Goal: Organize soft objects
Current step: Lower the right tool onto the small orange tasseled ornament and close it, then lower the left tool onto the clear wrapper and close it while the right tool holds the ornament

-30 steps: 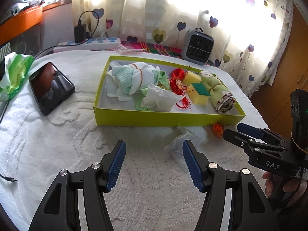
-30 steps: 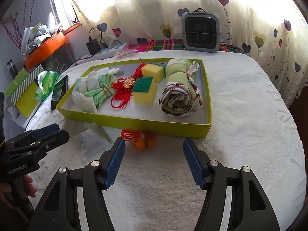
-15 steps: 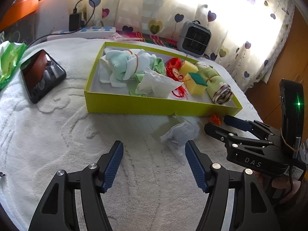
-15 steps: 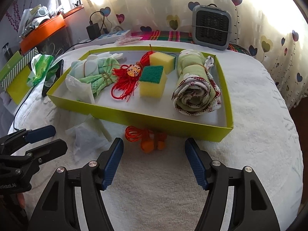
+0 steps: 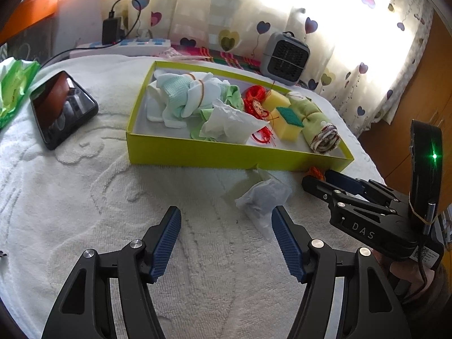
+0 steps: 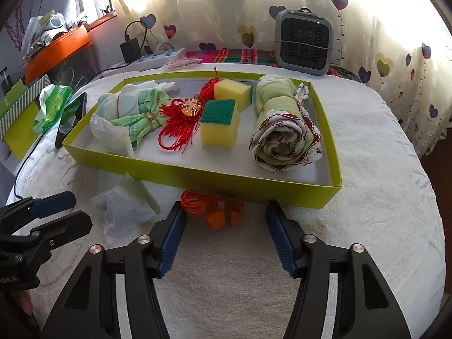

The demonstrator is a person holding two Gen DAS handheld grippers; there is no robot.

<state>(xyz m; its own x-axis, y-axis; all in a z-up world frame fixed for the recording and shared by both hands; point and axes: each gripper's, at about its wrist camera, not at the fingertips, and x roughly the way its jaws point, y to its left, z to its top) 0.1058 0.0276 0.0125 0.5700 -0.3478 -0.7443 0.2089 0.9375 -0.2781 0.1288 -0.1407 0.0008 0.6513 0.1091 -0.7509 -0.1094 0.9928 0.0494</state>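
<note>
**Two loose items outside the box, both grippers spread and empty**

Your left gripper (image 5: pixel 226 243) hangs over the white towel-covered table (image 5: pixel 84 197) with its jaws wide apart and nothing between them. The crumpled white tissue (image 5: pixel 264 200) lies just beside its right-hand fingertip, in front of the lime-green box (image 5: pixel 197 155).

Your right gripper (image 6: pixel 224 236) is likewise spread and holds nothing. Its own camera shows what the left view barely catches: the orange tassel (image 6: pixel 210 210) lies on the towel just ahead of and between the fingertips, close against the box's front wall (image 6: pixel 240 182). From the left wrist only an orange scrap shows behind the right gripper's tips.

The right view also lays out the box contents plainly: a bundle of green and white cloths (image 6: pixel 132 110) at the left, a red tassel (image 6: pixel 183 118), two yellow sponges (image 6: pixel 220 124) with one green scouring face showing, and a rolled towel (image 6: pixel 285 130) at the right.

The left view alone gives you the phone (image 5: pixel 62 107) face-up, well apart from the box. Both views show the small grey heater (image 6: pixel 303 42) by the curtain.
</note>
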